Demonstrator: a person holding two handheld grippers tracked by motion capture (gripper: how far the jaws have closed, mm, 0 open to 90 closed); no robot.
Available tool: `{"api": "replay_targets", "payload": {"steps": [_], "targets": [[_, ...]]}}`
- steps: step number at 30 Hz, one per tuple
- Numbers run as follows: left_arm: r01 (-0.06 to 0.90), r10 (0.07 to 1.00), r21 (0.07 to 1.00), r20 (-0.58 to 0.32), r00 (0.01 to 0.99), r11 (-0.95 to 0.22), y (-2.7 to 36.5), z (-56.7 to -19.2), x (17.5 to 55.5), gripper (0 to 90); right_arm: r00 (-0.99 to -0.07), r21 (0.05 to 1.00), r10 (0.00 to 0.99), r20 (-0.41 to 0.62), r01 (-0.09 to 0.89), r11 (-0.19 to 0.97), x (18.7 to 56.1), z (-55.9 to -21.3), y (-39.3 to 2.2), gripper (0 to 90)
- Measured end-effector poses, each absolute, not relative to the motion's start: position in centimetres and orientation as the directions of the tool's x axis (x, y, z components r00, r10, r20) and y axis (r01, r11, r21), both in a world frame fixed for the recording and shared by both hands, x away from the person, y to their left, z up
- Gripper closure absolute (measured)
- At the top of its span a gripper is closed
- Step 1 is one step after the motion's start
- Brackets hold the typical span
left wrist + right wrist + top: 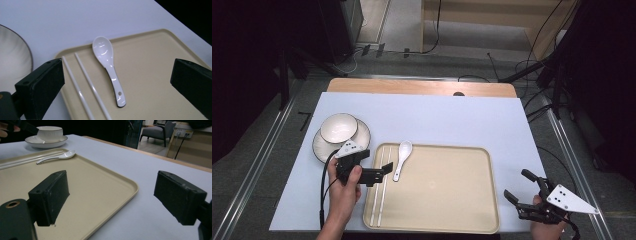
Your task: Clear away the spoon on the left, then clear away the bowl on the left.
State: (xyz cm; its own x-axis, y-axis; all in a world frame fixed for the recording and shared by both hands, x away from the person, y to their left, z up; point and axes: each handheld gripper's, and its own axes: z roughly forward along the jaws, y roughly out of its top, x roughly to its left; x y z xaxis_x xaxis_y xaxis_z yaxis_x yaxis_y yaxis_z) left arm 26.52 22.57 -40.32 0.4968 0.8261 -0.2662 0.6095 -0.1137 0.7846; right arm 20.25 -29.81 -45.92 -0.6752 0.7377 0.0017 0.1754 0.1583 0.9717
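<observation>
A beige tray [452, 190] lies on the pale table cover. A white ceramic spoon [402, 157] rests bowl-up at the tray's far left corner, its scoop end over the rim. Beside it two white chopsticks [381, 185] lie parallel along the tray's left side. My left gripper [386, 171] hovers over the chopsticks, jaws wide open and nothing between them. In the left gripper view the spoon [107, 62] and chopsticks [85, 85] lie below the open left gripper [117, 66]. My right gripper [517, 184] stands open off the tray's right front corner, holding nothing.
A white bowl [339, 127] sits on a dark-rimmed plate [319, 147] left of the tray's far corner, close behind my left hand. A wooden table edge [422, 87] runs along the back. Cables and stands lie on the floor beyond.
</observation>
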Motion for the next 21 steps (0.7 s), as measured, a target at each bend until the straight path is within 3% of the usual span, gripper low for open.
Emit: {"api": "replay_targets", "payload": {"steps": [21], "targets": [[0.597, 0.891, 0.798, -0.210, 0.402, -0.082, 27.1, -38.3, 28.0, 0.0, -0.674, 0.974, 0.738, 0.009, 0.172, 0.145, 19.8, -45.8, -29.9, 12.9]]}}
